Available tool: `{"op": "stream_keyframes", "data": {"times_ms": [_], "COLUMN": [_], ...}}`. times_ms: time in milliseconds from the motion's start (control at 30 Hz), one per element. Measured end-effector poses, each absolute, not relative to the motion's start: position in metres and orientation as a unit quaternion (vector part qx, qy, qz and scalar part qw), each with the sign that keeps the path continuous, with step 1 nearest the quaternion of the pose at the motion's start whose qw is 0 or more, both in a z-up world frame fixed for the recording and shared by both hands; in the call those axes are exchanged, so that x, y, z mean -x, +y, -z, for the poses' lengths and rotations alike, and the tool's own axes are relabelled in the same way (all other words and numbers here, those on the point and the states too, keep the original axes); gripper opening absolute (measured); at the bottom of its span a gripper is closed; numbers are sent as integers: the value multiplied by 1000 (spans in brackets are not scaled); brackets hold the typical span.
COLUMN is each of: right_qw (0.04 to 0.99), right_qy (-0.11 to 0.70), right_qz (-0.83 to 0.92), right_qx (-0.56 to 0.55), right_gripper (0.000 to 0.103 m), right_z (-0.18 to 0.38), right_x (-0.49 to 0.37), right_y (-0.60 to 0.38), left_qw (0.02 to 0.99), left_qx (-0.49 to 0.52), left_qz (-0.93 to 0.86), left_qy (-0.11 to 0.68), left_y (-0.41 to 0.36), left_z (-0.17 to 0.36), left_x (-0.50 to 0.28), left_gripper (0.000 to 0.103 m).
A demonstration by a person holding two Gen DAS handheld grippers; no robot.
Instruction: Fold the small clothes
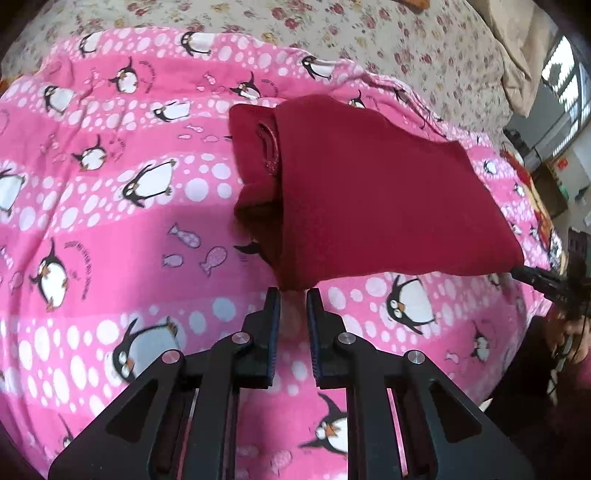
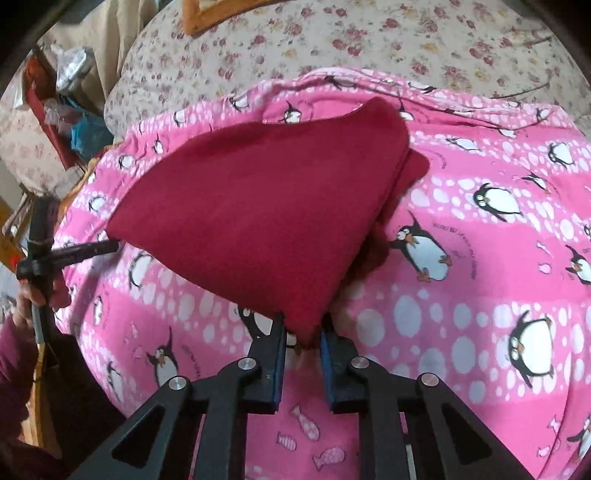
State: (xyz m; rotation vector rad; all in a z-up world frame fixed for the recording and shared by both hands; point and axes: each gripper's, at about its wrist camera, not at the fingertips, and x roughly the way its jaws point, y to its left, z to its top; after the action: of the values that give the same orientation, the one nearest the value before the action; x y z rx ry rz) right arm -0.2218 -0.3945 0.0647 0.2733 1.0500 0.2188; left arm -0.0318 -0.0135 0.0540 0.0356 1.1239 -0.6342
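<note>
We hold a red garment [image 1: 388, 206] by two corners above the pink penguin blanket [image 1: 110, 221], the left hand-held gripper [image 1: 292, 295] pinching its near corner at lower centre of the left view, the right hand-held gripper [image 2: 303, 332] pinching the other corner at lower centre of the right view; the cloth hangs taut between them at mid-frame, over a flowered bedsheet [image 2: 369, 33] spread along the top edge

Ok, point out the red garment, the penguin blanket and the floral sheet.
red garment [image 1: 388, 206], left wrist view, middle of the lifted cloth
penguin blanket [image 2: 480, 314], right wrist view, bare pink part
floral sheet [image 2: 369, 33], right wrist view, far part
</note>
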Motion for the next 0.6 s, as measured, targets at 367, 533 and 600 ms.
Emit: {"op": "stream_keyframes", "data": {"times_ms": [367,533,600], "right_qw": [882,877,871], "right_qy": [446,461,477], "right_qz": [-96,-89,-81], "right_qx": [-119,-101,-85], "right_gripper": [47,47,47], "right_z": [-110,-92,-77], "right_x": [196,152,137], "right_y": [-377,-362,-361], "left_qw": [831,849,847], "left_qx": [30,15,18], "left_qz": [272,191,177], "left_qy": [485,492,502], "left_y": [-41,-55,-56], "left_z": [-79,-56,-43], "left_x": [26,14,10], "left_gripper": [54,54,54]}}
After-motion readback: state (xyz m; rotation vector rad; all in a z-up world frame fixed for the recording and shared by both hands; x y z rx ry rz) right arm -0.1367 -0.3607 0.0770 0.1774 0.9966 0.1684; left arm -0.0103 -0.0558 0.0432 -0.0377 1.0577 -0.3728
